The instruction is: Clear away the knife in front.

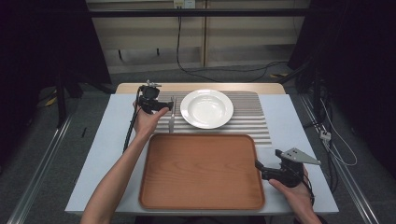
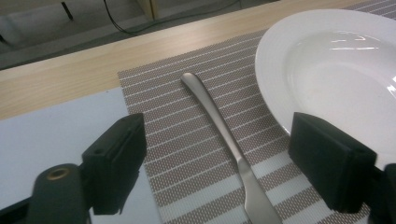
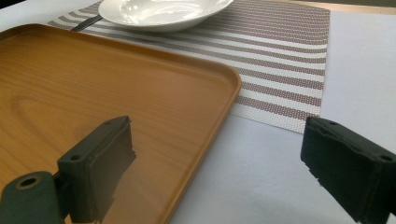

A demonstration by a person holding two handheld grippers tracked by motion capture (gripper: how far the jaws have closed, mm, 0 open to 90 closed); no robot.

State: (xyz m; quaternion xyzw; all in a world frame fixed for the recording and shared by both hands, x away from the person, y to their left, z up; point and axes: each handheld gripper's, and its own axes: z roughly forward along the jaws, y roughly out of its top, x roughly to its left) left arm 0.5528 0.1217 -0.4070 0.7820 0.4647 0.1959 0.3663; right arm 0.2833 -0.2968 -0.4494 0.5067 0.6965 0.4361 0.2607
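Jaws on my left gripper (image 2: pixel 215 158) wide, straddling the knife (image 2: pixel 224 140) lying flat on the placemat (image 2: pixel 177 154) beside the plate (image 2: pixel 327 70); handle runs straight ahead. Right gripper (image 3: pixel 219 172) gaping, idle near the tray (image 3: pixel 116 93).

Grey floor (image 1: pixel 70 140), pale wall (image 1: pixel 154 42), perhaps panelled, dark surroundings
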